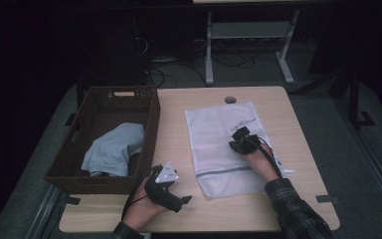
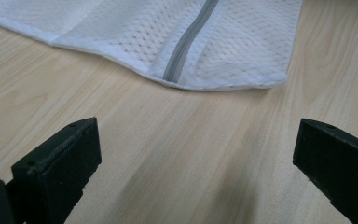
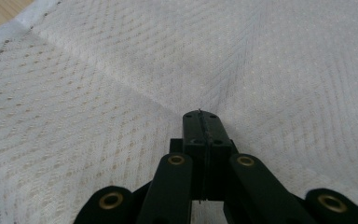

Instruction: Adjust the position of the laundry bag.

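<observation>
Bag (image 1: 226,149): white mesh laundry bag, a flat rectangle of honeycomb weave with a grey zip band (image 2: 186,42) across its near end.
Bag place: lies on the right half of the worktop (image 1: 174,134), right of the basket (image 1: 84,174).
Bag axis: long side runs from the near edge away toward the far edge, a little slanted; zip end toward the person.
Right gripper (image 3: 200,116): on the bag's middle, fingers pressed flat together; a fine thread shows at their seam, too small to tell if mesh is caught.
Left gripper (image 2: 196,154): fingers wide apart over bare wood, just short of the bag's zip end.
Basket: dark woven, rectangular, holds a crumpled pale blue cloth (image 1: 113,149).
Worktop: light wood grain, rounded corners.
Room: dim, grey floor, white desk frame (image 1: 248,45) and cables behind.
</observation>
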`<act>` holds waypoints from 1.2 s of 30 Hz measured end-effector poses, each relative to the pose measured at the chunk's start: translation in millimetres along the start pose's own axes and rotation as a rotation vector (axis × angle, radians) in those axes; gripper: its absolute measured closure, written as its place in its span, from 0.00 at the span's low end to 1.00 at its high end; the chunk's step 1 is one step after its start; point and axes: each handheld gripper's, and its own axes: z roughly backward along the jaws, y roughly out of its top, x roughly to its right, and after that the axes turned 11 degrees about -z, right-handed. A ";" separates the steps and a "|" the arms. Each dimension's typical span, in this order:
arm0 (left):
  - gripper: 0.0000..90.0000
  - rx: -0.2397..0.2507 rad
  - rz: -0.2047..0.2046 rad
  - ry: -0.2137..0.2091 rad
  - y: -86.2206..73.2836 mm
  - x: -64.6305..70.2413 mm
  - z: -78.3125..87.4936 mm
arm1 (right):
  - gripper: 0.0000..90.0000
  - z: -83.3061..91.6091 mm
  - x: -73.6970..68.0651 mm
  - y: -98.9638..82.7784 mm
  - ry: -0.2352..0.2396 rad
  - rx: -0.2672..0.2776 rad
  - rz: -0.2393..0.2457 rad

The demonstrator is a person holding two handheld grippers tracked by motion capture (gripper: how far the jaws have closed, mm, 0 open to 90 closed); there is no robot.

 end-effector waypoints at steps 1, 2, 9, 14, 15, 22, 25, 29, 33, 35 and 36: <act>0.01 0.001 0.000 0.001 0.0 0.1 0.1 | 0.99 -0.9 -1.4 1.1 0.002 -0.002 -0.001; 0.01 0.001 0.001 0.000 0.0 0.0 0.1 | 0.99 -1.9 -2.6 2.0 0.003 0.000 0.000; 0.01 0.003 0.001 0.000 0.1 0.2 0.5 | 0.99 -8.8 -12.7 9.8 0.008 -0.005 0.005; 0.01 0.007 -0.001 0.005 0.4 0.3 0.9 | 0.99 -14.0 -18.5 15.4 0.019 -0.007 -0.001; 0.01 0.010 0.002 0.005 0.1 0.6 1.4 | 0.99 -14.0 -18.5 15.4 0.019 -0.007 -0.001; 0.01 0.007 0.006 0.009 -1.9 2.7 1.1 | 0.99 -20.3 -29.8 21.8 0.037 -0.011 0.016; 0.01 0.003 0.004 0.013 -1.8 2.9 1.3 | 0.99 -21.8 -31.9 23.3 0.042 -0.013 0.026; 0.01 0.004 0.008 0.019 -1.1 3.6 2.1 | 0.99 -23.4 -34.5 23.9 0.055 -0.007 0.030; 0.01 0.004 0.000 0.017 -0.5 2.5 2.3 | 0.97 -22.1 -33.0 24.3 0.067 0.008 0.031; 0.01 0.006 0.000 0.016 -0.5 2.5 2.3 | 0.92 -19.2 -31.4 25.1 0.082 0.020 0.028; 0.01 0.008 0.004 0.016 -0.6 2.5 2.4 | 0.89 -17.6 -30.6 25.5 0.090 0.021 0.030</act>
